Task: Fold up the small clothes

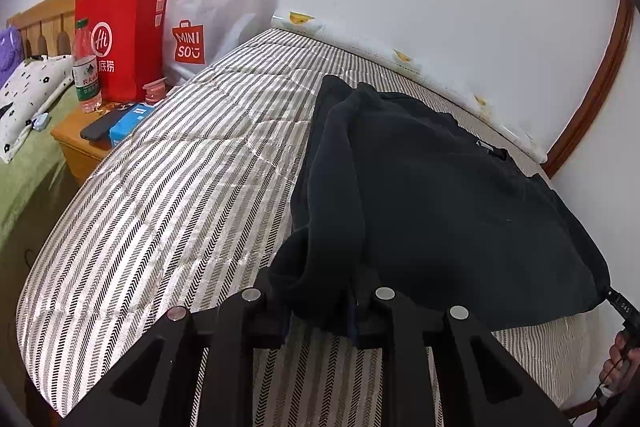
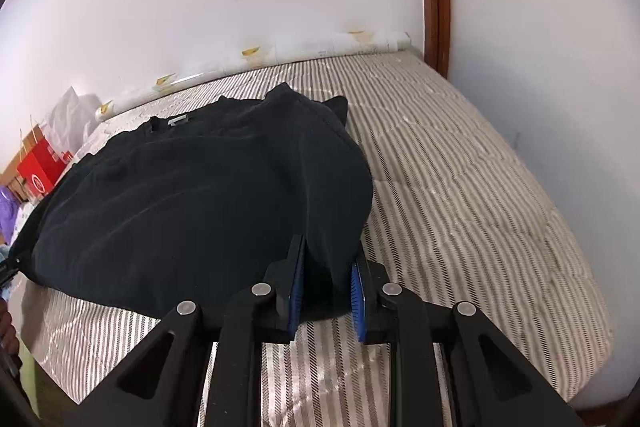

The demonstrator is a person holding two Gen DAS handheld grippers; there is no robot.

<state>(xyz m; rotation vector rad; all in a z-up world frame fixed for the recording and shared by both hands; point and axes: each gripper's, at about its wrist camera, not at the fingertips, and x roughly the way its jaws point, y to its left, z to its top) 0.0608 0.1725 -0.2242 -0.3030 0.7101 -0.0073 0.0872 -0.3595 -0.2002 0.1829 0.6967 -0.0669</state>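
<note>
While both tongs (left (image 1: 318,301), right (image 2: 326,291)) pinch it, the black garment (image 1: 440,195) lies on the striped mattress (image 1: 180,167).

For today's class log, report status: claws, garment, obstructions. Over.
Left claw shut on garment, near edge. Right claw shut on the other near corner. Garment spread on striped mattress, unfolded. Nothing in the way.

The right gripper's (image 2: 326,287) jaws pinch the black garment's (image 2: 200,187) near edge over the striped mattress (image 2: 460,187).
</note>
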